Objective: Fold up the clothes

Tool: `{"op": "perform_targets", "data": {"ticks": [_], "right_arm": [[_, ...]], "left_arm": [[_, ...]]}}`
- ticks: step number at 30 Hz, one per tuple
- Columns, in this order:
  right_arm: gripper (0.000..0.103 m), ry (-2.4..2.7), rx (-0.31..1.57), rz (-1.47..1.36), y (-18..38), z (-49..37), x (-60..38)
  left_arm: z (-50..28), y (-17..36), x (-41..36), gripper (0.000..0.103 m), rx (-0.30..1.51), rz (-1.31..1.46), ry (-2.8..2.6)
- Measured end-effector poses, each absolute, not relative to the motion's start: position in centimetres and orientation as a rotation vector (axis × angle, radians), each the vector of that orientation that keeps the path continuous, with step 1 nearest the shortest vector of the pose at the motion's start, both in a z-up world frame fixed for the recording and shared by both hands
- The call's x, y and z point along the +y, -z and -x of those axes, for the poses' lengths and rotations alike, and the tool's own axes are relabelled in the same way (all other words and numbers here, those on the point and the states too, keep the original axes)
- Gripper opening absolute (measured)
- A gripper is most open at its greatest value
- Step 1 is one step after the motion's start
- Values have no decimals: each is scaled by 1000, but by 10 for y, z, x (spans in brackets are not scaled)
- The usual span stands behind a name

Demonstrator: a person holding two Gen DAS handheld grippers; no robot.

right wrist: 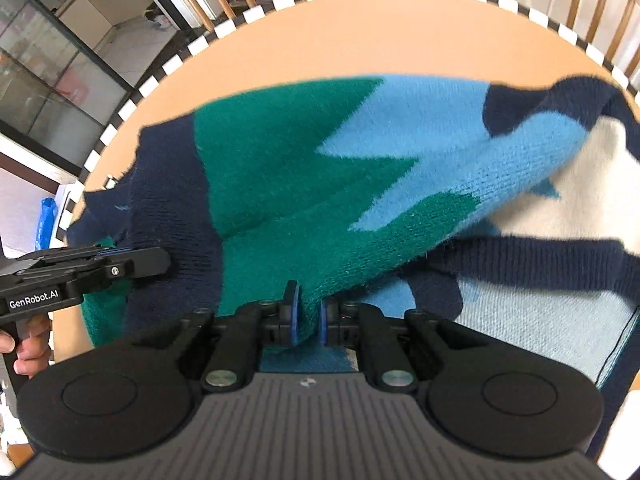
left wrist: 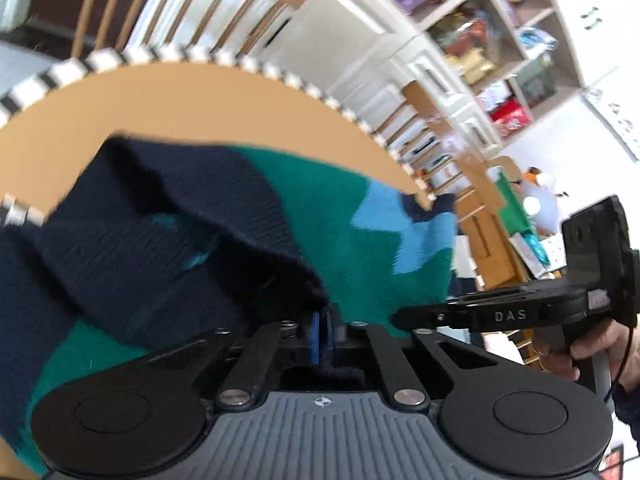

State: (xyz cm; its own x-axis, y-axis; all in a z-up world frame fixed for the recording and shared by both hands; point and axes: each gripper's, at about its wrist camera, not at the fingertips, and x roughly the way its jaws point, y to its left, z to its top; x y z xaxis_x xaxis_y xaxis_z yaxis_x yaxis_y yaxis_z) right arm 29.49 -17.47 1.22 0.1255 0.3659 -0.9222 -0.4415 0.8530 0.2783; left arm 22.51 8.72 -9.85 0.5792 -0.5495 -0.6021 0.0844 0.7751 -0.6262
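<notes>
A knit sweater in navy, green, light blue and cream lies on a round tan table. My right gripper is shut on a green fold of it, lifted off the table. My left gripper is shut on the navy edge of the sweater. The left gripper also shows in the right wrist view at the sweater's left edge. The right gripper shows in the left wrist view, its tip against the green knit.
The table has a black-and-white striped rim. Wooden chairs stand around it. Shelves with packets are at the right in the left wrist view. A glass wall is at the left in the right wrist view.
</notes>
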Motion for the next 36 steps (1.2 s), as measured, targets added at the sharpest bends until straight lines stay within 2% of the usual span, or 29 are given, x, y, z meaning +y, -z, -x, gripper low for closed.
{"op": "perform_targets", "data": {"ticks": [2, 4, 5, 10, 13, 16, 21, 23, 24, 25, 27, 34, 36], "right_arm": [[16, -606, 1305, 75, -23, -297, -175], [30, -611, 1281, 76, -37, -300, -176], [34, -615, 1259, 74, -44, -302, -176], [46, -623, 1118, 115, -84, -320, -175], [45, -587, 1063, 141, -91, -344, -173], [42, -525, 1046, 166, -79, -376, -165], [38, -399, 1025, 129, -37, -434, -151], [30, -365, 1034, 73, -15, -450, -146], [26, -349, 1040, 34, -4, -456, -144], [26, -336, 1049, -8, 7, -463, -142], [26, -333, 1076, -91, 25, -471, -144], [19, -323, 991, -81, 49, -473, -146], [19, -320, 974, -91, 51, -468, -148]], "left_arm": [[-229, 85, 93, 3, 833, 575, 407], [-236, 71, 102, 3, 776, 567, 409], [-241, 63, 108, 3, 747, 561, 407], [-288, 23, 135, 3, 592, 466, 342], [-334, 17, 148, 3, 544, 398, 271], [-388, 31, 155, 3, 571, 373, 186], [-470, 72, 179, 4, 723, 573, 48], [-490, 87, 191, 3, 762, 690, -7], [-495, 92, 195, 7, 775, 725, -22], [-487, 89, 192, 10, 768, 683, 5], [-469, 83, 187, 27, 755, 599, 60], [-407, 60, 169, 30, 701, 303, 247], [-389, 54, 164, 38, 682, 218, 299]]}}
